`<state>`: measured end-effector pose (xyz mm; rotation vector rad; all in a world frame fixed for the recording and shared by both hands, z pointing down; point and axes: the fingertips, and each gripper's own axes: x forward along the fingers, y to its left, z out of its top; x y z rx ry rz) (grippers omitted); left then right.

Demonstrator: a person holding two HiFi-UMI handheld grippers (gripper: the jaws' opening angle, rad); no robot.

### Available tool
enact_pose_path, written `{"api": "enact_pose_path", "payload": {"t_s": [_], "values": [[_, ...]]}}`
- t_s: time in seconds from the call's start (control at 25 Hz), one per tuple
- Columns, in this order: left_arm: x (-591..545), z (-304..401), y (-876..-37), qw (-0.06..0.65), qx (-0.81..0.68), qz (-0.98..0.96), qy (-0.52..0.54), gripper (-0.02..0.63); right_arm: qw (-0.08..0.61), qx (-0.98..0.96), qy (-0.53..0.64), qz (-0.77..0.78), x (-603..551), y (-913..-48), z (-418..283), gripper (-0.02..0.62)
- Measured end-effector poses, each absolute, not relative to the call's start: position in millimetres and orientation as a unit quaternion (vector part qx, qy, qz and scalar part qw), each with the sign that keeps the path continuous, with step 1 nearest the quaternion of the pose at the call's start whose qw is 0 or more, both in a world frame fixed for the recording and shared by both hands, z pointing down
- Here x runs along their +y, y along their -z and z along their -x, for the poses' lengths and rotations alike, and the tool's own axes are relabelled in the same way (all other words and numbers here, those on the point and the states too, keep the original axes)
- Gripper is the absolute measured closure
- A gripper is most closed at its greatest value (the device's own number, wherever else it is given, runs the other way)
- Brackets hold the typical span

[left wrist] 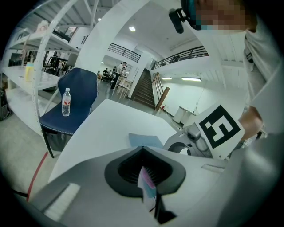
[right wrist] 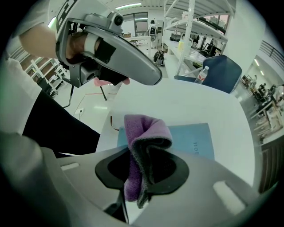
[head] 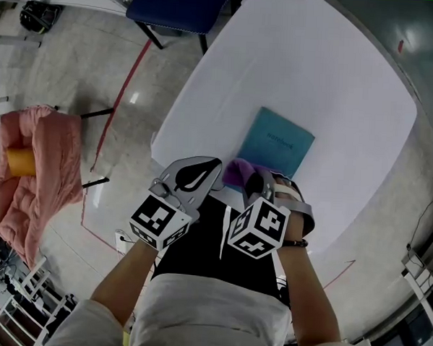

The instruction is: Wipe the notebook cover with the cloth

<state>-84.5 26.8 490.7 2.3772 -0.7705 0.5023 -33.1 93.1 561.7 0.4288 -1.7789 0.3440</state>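
Two grippers sit at the near end of the teal notebook (head: 276,143) in the head view, which lies flat on the white table (head: 337,81). The right gripper (head: 254,180) has the purple cloth (head: 237,170) over the notebook's near corner. The left gripper (head: 211,167) is just left of that corner, off the cover.

Left gripper view: jaws pressed together with nothing in them, notebook just past the tips.

Right gripper view: jaws clamped on the folded cloth, notebook right behind it.

Your white counter (head: 337,81) fills the upper right of the frame, and the teal notebook (head: 276,141) lies flat on it toward centre.
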Motion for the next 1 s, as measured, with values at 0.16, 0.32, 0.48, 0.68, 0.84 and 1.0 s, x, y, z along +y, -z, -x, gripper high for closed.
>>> {"api": "enact_pose_path", "payload": {"t_s": [0.16, 0.32, 0.48, 0.68, 0.84, 1.0], "values": [[27.5, 83.5, -488.9, 0.292, -0.290, -0.892, -0.187, 0.606, 0.596, -0.768, -0.154, -0.178, 99.3, -560.7, 35.2, 0.484], [29.5, 83.7, -488.1, 0.292, -0.291, -0.892, -0.186, 0.606, 0.594, -0.769, -0.162, -0.169, 106.1, -560.4, 38.1, 0.485], [32.7, 84.3, -489.1, 0.292, -0.290, -0.892, -0.186, 0.606, 0.593, -0.771, -0.166, -0.163, 113.0, -561.8, 42.4, 0.485], [34.8, 84.8, -488.7, 0.292, -0.294, -0.891, -0.184, 0.606, 0.592, -0.773, -0.167, -0.152, 123.4, -562.1, 47.5, 0.485], [37.3, 88.8, -487.8, 0.292, -0.296, -0.890, -0.185, 0.606, 0.590, -0.774, -0.173, -0.149, 127.4, -561.3, 51.1, 0.485], [38.2, 90.1, -487.5, 0.293, -0.299, -0.889, -0.184, 0.606, 0.588, -0.774, -0.178, -0.151, 127.0, -561.4, 50.4, 0.485]]}}
